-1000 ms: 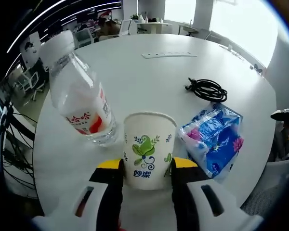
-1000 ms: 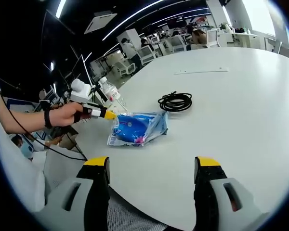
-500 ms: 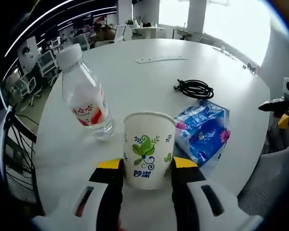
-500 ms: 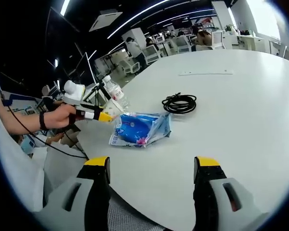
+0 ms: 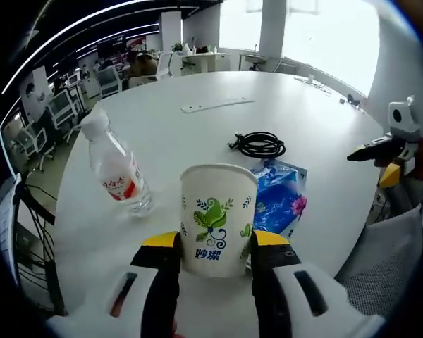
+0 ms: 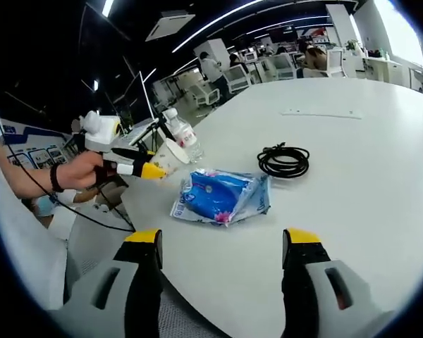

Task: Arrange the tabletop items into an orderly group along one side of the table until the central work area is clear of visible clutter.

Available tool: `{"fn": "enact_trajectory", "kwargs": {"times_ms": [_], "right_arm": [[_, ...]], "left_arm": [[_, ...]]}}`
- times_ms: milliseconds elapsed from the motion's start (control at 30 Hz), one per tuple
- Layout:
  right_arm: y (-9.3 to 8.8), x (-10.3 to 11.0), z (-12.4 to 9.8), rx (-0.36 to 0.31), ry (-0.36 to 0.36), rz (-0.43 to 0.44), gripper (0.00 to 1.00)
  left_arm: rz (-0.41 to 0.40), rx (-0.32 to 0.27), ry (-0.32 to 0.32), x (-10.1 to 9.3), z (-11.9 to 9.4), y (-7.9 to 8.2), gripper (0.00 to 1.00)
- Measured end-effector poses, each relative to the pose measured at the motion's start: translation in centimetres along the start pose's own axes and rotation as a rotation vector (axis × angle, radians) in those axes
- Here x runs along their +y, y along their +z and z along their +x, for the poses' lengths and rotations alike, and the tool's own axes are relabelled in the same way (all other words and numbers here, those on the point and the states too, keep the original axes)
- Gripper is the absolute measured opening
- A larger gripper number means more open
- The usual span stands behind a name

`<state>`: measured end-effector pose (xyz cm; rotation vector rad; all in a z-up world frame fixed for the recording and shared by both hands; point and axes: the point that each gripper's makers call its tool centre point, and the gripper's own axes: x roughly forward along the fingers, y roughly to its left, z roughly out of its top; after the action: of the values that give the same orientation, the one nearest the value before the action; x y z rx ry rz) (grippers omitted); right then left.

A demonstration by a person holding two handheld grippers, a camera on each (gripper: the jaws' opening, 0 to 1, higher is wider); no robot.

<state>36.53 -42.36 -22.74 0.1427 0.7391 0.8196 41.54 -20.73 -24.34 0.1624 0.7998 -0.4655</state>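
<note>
Between the left gripper's point(image 5: 213, 246) jaws sits the paper cup point(image 5: 217, 217), clamped and lifted near the water bottle point(image 5: 118, 172). Right gripper point(image 6: 222, 243) hangs spread, holding nothing. I'd set the cup down upright beside the bottle, clear of the blue tissue pack point(image 5: 280, 199).
</note>
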Motion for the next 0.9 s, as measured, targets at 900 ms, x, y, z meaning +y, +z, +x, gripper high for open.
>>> {"fn": "enact_trajectory", "kwargs": {"times_ms": [900], "right_arm": [[1.7,4.4,2.1,-0.001,0.130,-0.095,0.59]], "left_arm": [[0.386,-0.038,-0.288,-11.8,0.1,0.8,0.39]]}}
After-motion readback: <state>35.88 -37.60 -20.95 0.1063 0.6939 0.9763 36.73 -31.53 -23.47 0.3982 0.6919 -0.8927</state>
